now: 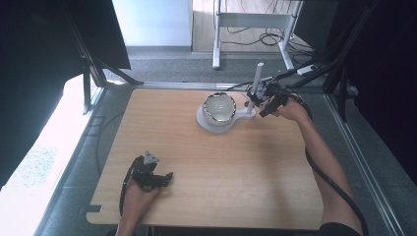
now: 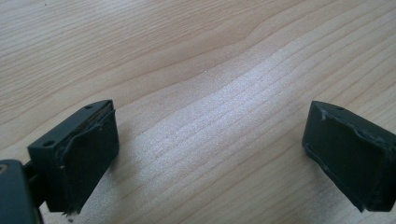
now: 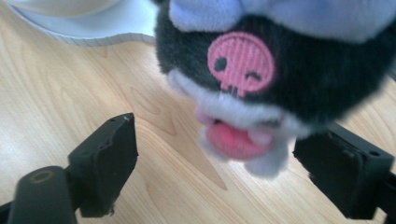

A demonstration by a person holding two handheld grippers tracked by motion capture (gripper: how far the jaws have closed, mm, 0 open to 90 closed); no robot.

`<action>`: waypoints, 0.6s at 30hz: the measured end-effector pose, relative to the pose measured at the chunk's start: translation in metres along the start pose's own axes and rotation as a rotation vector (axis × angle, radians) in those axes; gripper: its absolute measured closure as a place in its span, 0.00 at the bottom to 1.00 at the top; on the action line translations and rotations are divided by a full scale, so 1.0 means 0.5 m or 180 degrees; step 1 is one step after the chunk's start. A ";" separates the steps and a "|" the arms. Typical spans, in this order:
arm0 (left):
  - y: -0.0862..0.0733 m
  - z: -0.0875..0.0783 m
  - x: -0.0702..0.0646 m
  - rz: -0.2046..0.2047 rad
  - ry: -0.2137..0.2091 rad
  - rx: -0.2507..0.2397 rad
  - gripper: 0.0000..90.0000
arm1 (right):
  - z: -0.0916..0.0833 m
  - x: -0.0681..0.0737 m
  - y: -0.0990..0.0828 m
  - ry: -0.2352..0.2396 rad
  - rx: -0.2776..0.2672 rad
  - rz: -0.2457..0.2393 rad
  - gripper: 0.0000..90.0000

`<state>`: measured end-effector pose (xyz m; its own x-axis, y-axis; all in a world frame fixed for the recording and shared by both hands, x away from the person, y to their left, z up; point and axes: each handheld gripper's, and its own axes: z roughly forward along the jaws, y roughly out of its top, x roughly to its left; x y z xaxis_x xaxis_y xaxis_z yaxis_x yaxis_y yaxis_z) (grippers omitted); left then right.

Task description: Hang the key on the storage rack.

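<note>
right gripper (image 3: 215,163): jaws wide, pads off the plush (image 3: 261,79), which sat between them on the table (image 1: 206,172) | plush: just beside the white stand (image 1: 209,125) holding the bowl (image 1: 220,107) | left gripper (image 2: 210,154): jaws wide, empty, well apart from the stand

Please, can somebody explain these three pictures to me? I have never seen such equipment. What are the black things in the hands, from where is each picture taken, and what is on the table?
A person sits at a wooden table and holds a hand-operated two-jaw gripper in each hand. The high view looks down from above. The other two pictures come from cameras riding on the grippers, looking along their black jaws. The left gripper rests near the table's front, jaws open with nothing between them. The right gripper is at the far side, jaws open, right by a black plush toy with a pink skull patch; the pads do not press it. Nearby stands a shiny bowl on a white base with an upright white post.
</note>
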<state>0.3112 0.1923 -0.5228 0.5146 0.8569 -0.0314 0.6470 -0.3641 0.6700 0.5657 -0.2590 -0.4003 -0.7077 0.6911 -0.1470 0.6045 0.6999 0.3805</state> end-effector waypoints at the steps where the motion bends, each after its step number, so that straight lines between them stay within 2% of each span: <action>1: 0.000 0.000 0.000 0.0000 0.0000 0.0000 0.04 | 0.000 0.000 0.000 0.0000 0.0000 0.0000 0.14; 5: 0.000 0.000 0.000 0.0001 0.0000 0.0000 0.04 | -0.007 -0.004 -0.008 -0.0029 -0.0026 0.0011 0.14; 10: 0.000 0.000 0.000 0.0001 0.0000 0.0000 0.04 | -0.016 0.001 -0.018 0.0042 -0.0071 -0.0005 0.13; 18: 0.000 0.000 0.000 0.0000 0.0000 0.0001 0.04 | -0.041 0.029 -0.031 0.0105 -0.0055 -0.0168 0.13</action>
<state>0.3112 0.1923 -0.5228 0.5147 0.8568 -0.0314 0.6471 -0.3642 0.6698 0.5386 -0.2633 -0.3898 -0.7502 0.6468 -0.1372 0.5598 0.7317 0.3889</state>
